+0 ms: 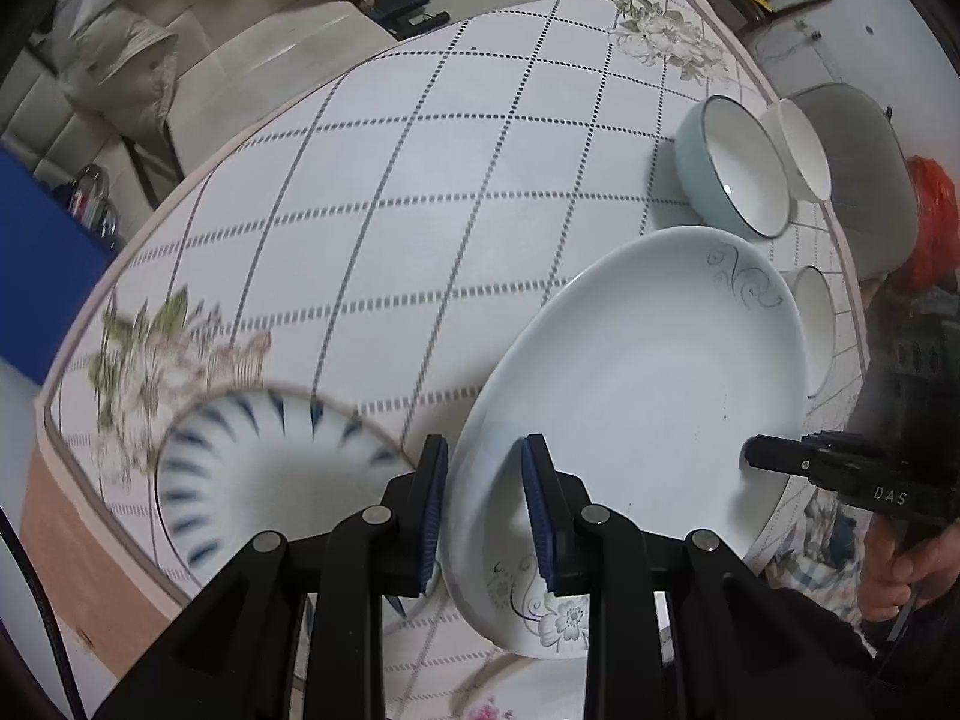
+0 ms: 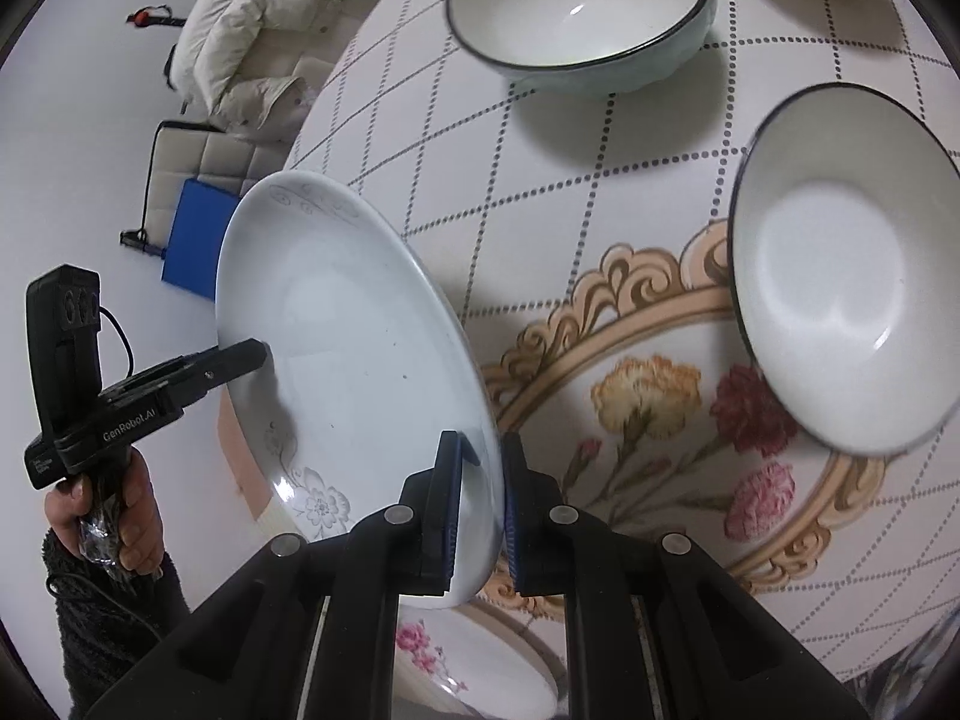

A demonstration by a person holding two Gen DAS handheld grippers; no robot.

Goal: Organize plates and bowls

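Both grippers hold one large white plate (image 1: 648,384) with grey flower prints, lifted and tilted above the table. My left gripper (image 1: 485,504) is shut on its near rim. My right gripper (image 2: 481,510) is shut on the opposite rim of the same plate (image 2: 348,360); it also shows in the left wrist view (image 1: 774,457) at the plate's right edge. A blue-striped plate (image 1: 252,468) lies below left. A pale blue bowl (image 1: 729,165) and white bowls (image 1: 801,147) stand at the far right.
The round table has a checked cloth (image 1: 420,180) with flower prints. In the right wrist view a dark-rimmed bowl (image 2: 579,6) stands far, another (image 2: 840,300) to the right, and a pink-flowered plate (image 2: 480,666) lies under the gripper. A sofa with a white jacket (image 2: 264,30) lies beyond the table.
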